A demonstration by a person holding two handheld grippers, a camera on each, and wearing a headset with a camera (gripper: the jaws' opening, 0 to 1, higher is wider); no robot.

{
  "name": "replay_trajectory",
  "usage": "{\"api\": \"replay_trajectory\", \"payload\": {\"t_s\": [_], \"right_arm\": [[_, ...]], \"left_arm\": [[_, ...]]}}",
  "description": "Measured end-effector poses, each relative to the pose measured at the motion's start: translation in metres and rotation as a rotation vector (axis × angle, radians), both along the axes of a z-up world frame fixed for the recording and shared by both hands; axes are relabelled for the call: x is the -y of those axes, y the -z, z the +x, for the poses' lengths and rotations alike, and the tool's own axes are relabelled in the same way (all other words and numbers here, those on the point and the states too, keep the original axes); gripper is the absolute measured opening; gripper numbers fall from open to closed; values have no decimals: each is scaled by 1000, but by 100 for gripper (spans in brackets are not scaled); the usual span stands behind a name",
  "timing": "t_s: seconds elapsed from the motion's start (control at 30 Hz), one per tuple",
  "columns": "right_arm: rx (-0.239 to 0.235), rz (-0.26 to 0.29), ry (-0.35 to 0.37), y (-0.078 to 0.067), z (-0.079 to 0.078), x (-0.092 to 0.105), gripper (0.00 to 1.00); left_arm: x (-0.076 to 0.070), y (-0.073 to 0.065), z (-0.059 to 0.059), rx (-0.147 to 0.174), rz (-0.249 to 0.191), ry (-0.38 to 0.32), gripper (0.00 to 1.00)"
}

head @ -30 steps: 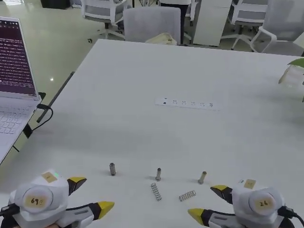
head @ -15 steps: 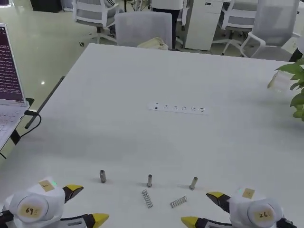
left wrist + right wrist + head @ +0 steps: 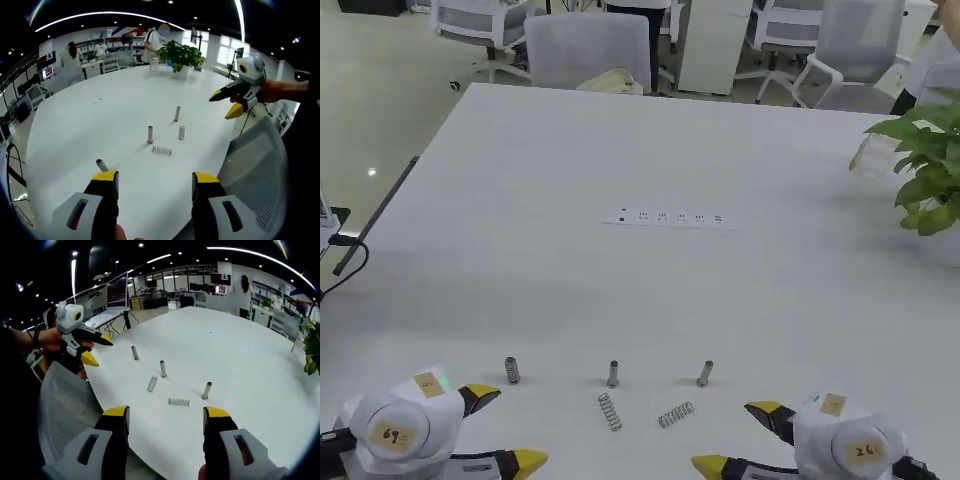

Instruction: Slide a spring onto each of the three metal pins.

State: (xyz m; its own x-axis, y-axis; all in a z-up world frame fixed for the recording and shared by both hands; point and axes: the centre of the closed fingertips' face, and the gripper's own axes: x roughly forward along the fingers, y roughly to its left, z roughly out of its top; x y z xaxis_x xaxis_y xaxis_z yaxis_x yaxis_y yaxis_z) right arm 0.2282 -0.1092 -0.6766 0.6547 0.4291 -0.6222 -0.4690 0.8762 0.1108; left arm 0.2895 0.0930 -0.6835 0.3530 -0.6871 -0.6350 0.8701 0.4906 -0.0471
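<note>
Three short metal pins stand in a row near the white table's point(image 3: 620, 290) front edge: left pin point(image 3: 512, 370), middle pin point(image 3: 613, 374), right pin point(image 3: 705, 373). The left pin looks thicker and ridged, as if a spring sits around it. Two loose springs lie just in front of the row, one point(image 3: 609, 411) below the middle pin, the other point(image 3: 675, 414) to its right. My left gripper point(image 3: 510, 428) hovers open at the lower left, short of the left pin. My right gripper point(image 3: 733, 438) is open at the lower right, beside the second spring. Both are empty.
A white power strip point(image 3: 670, 218) lies flush in the table's middle. A potted plant point(image 3: 925, 180) stands at the right edge. Office chairs point(image 3: 585, 45) line the far side. A mesh chair back point(image 3: 65, 410) sits close under the grippers.
The head camera has swung to the right, and the laptop has left the picture. Pins and springs lie as before. Both grippers stay open in about the same places.
</note>
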Motion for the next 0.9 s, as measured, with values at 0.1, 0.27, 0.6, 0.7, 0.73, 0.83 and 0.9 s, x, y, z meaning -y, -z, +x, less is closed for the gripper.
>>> {"api": "replay_trajectory", "payload": {"t_s": [0.1,0.27,0.6,0.7,0.73,0.83,0.9], "right_arm": [[0,-2,7,0,-1,1,58],[-1,-7,15,-2,-3,1,58],[-4,-7,22,-3,-5,-2,58],[-12,-7,22,-2,-7,-4,58],[-13,-7,21,-1,-7,-4,58],[-15,-7,17,0,-8,-6,58],[-16,-8,16,0,-8,-8,58]], "left_arm": [[5,2,-1,-3,3,27,54],[15,5,-1,-4,5,68,54],[40,15,1,-6,23,165,52],[48,20,1,-8,33,197,52],[48,20,1,-8,35,201,51],[54,25,2,-8,50,226,51],[58,27,3,-9,53,242,51]]}}
